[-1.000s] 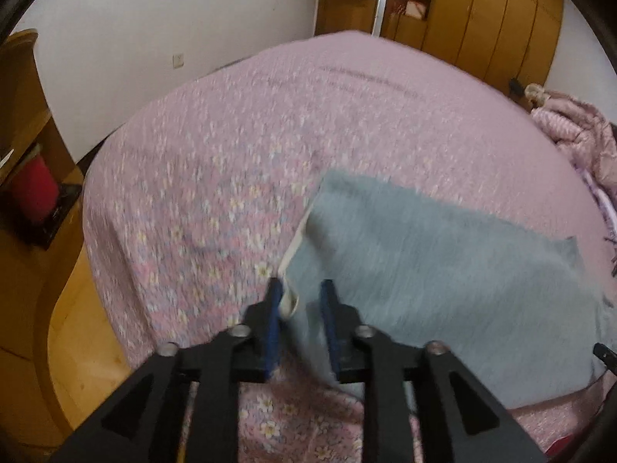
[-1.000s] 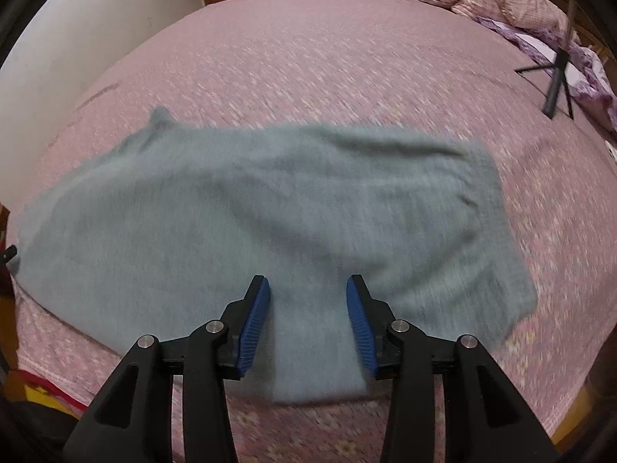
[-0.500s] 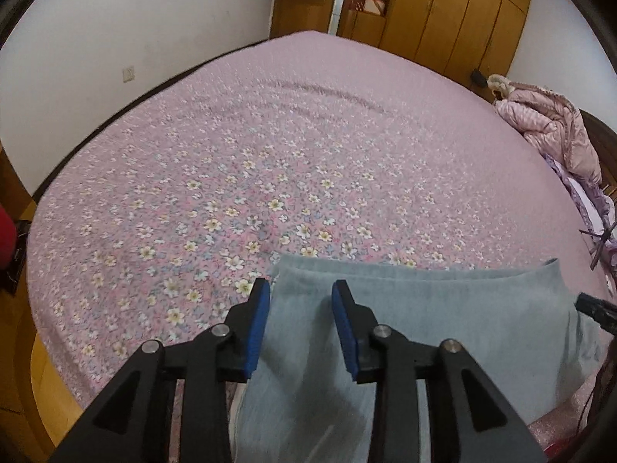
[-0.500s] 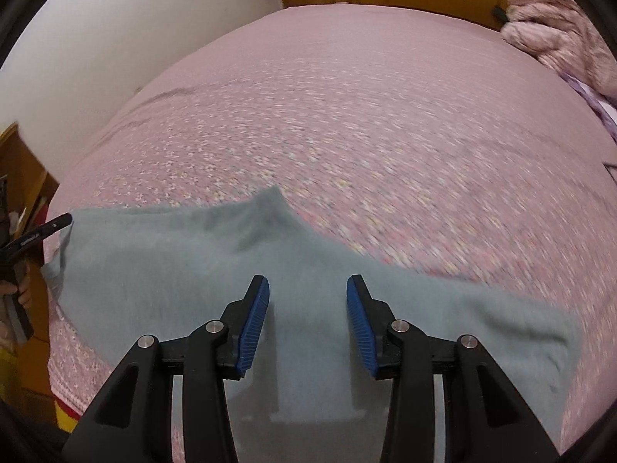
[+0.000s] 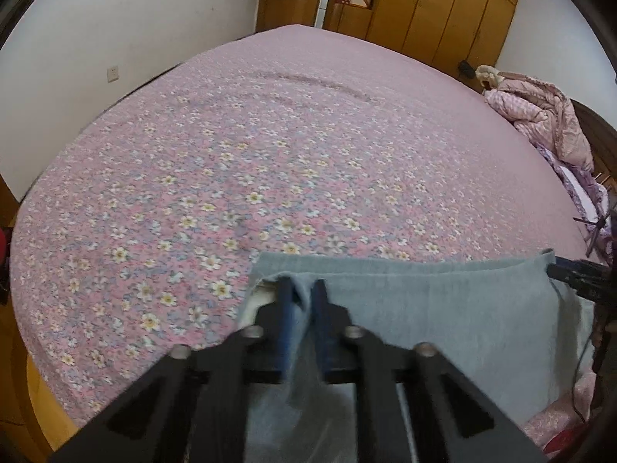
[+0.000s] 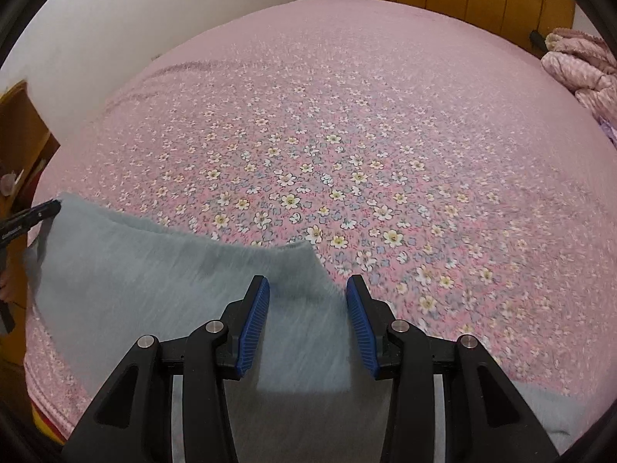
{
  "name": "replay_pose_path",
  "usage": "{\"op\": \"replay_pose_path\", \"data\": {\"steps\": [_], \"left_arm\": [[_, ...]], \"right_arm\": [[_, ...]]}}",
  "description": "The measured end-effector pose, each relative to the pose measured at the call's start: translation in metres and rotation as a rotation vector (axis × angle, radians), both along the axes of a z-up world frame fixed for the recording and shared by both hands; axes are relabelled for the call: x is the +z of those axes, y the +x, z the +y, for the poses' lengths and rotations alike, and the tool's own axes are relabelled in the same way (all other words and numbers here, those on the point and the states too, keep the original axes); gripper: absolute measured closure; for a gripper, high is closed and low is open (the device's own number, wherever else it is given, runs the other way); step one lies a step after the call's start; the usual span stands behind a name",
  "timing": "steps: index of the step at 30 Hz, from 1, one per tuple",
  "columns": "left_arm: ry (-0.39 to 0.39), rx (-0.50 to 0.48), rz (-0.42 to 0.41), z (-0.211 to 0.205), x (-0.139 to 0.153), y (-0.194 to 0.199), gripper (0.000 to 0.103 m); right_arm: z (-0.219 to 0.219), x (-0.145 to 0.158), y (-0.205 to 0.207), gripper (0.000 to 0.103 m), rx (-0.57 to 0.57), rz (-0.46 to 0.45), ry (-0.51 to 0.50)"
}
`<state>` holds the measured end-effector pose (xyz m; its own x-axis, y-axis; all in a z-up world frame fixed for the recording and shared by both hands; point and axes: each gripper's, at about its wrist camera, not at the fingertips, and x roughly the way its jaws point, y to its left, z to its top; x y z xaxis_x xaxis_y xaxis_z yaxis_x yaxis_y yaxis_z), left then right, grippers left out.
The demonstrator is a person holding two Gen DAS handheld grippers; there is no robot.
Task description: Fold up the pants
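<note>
Grey-blue pants (image 5: 443, 308) lie on the near part of the pink flowered bed (image 5: 270, 146). In the left wrist view my left gripper (image 5: 302, 289) is shut on a fold of the pants' left edge, where a white lining shows. My right gripper's tip (image 5: 574, 274) touches the cloth's far right corner there. In the right wrist view the pants (image 6: 135, 270) spread to the left and under my right gripper (image 6: 307, 285), which stands open above the cloth's corner. The left gripper's tip (image 6: 38, 212) shows at the cloth's far left corner.
A crumpled pink quilt (image 5: 540, 123) lies at the bed's right side. Wooden wardrobes (image 5: 443, 7) line the far wall. A white wall (image 5: 135, 31) runs along the left. A wooden shelf (image 6: 19, 127) stands left of the bed.
My left gripper has gone from open to shut on the pants' edge. The right gripper has shifted so the cloth's corner lies between its open fingers; both views have swung toward the far bed.
</note>
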<state>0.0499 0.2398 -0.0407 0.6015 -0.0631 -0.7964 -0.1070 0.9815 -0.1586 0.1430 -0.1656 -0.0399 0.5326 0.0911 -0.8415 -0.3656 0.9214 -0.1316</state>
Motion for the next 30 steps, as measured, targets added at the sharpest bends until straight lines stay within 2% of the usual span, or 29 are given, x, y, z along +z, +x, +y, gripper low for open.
{"op": "replay_pose_path", "data": {"steps": [2,4,7,9,12,14,17,19,20,21,22,24,27,30], "left_arm": [[-0.014,0.009,-0.021,-0.002,0.003,-0.003,0.100],[-0.012,0.019,-0.055,-0.004,0.012,-0.006,0.100],[0.030,0.024,-0.086,-0.006,0.025,-0.005,0.100],[0.066,0.026,-0.061,-0.006,0.020,0.005,0.100],[0.057,0.030,0.001,-0.003,0.001,0.020,0.100],[0.061,0.032,-0.007,-0.001,-0.008,0.022,0.099],[0.078,0.039,-0.004,-0.002,-0.006,0.023,0.098],[0.079,0.042,0.011,-0.002,-0.002,0.022,0.098],[0.086,0.046,0.015,-0.002,0.002,0.020,0.094],[0.098,0.054,0.014,-0.002,0.006,0.018,0.085],[0.115,0.062,0.007,-0.004,0.011,0.013,0.080],[0.134,0.064,-0.018,-0.005,0.021,0.002,0.063],[0.139,0.064,-0.043,-0.012,0.033,-0.020,0.055],[0.116,0.062,-0.033,-0.022,0.036,-0.032,0.053]], "right_arm": [[0.002,-0.004,0.002,0.062,0.006,-0.006,0.014],[0.006,-0.005,0.002,0.093,0.035,-0.022,0.039],[0.006,0.000,0.002,0.094,0.017,-0.081,0.061],[0.005,-0.003,0.007,0.094,-0.014,-0.087,0.078],[0.007,-0.014,0.012,0.094,-0.024,-0.081,0.062],[0.013,-0.018,0.014,0.094,-0.018,-0.104,0.051],[0.015,-0.019,0.013,0.093,-0.018,-0.106,0.048],[0.012,-0.015,0.011,0.085,-0.038,-0.100,0.053],[0.008,-0.010,0.009,0.081,-0.066,-0.095,0.060],[-0.002,-0.003,0.004,0.073,-0.097,-0.092,0.074],[-0.006,0.002,0.003,0.071,-0.115,-0.094,0.091],[-0.015,0.014,-0.005,0.069,-0.134,-0.106,0.136],[-0.038,0.032,-0.029,0.065,-0.191,-0.140,0.139],[-0.061,0.040,-0.051,0.063,-0.237,-0.147,0.136]]}}
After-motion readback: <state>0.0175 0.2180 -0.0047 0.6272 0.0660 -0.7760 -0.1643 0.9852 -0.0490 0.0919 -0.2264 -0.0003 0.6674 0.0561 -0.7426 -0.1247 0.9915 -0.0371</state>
